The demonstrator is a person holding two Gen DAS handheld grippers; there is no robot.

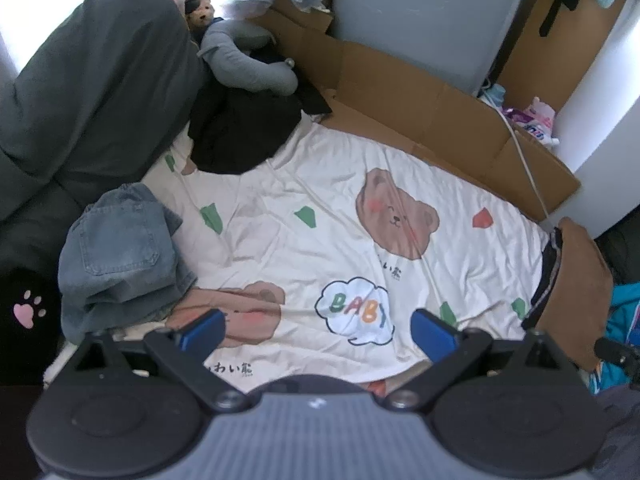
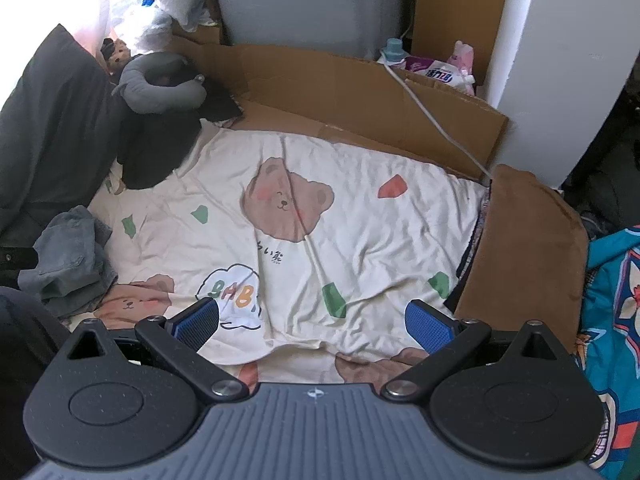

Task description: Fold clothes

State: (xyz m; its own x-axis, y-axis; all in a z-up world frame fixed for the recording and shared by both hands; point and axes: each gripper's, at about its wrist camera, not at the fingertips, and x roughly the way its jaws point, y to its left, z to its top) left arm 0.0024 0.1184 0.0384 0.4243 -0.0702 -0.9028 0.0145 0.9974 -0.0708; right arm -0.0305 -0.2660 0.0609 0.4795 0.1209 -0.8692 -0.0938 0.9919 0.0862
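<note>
Left gripper: held low over the bedsheet, fingers spread, nothing gripped.
Right gripper: likewise spread, empty.
Jeans: crumpled at left.

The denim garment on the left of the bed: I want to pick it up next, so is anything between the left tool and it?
Nothing visible blocks it. The denim garment lies crumpled on the bear-print sheet, just ahead and left of the open left tool. Only bare sheet lies between them. The black clothing sits farther back.
</note>
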